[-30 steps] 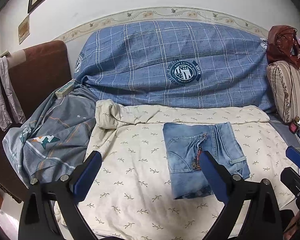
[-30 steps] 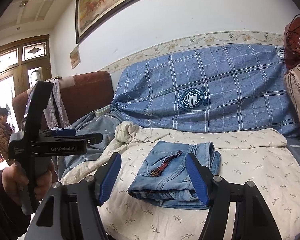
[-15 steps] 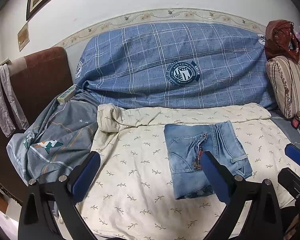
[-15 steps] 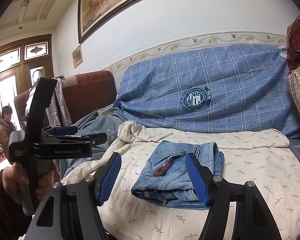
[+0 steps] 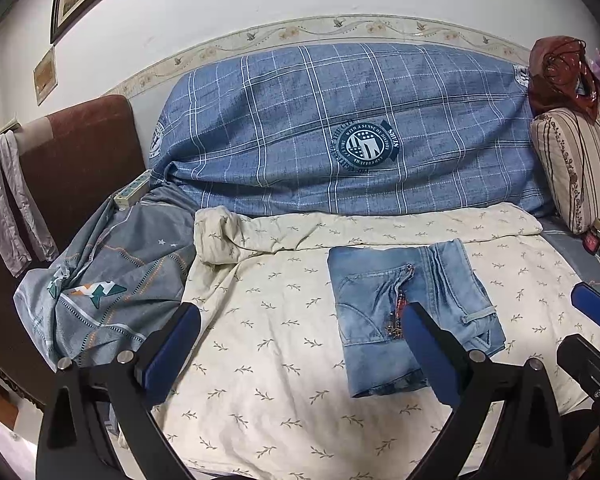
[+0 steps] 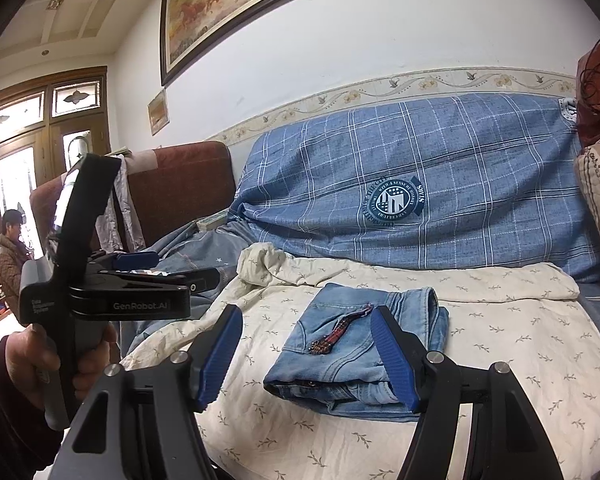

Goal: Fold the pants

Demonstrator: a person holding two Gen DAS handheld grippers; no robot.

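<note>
- Pants (image 5: 412, 316): blue denim, already folded into a compact rectangle, lying flat on the cream leaf-print sheet (image 5: 260, 360) that covers the sofa seat. A small reddish beaded trim shows at the pocket seam.
- From the right wrist view, the pants (image 6: 360, 352) show stacked layers at the near edge; folded edges look roughly aligned.
- Left gripper (image 5: 300, 344): jaws spread wide, nothing between the pads; it hangs above the sheet, with the bundle off to its right side.
- Right gripper (image 6: 308, 360): jaws apart at a moderate spread, nothing gripped. The bundle sits beyond the fingertips; its right pad overlaps the denim in the frame, but contact seems unlikely, though depth is hard to read through the fisheye.
- The left gripper's handle is visible in the right view, held in a person's hand (image 6: 32, 364).
- Step judgement: folding appears finished or at its last fold; both tools are clear of the cloth.
- Next move, if any: either a final halving, which needs both grippers closing on one short edge, or simply smoothing and leaving it.
- Background: blue plaid cover (image 5: 340, 136) on the backrest, grey bedding (image 5: 100, 292) at left.
</note>
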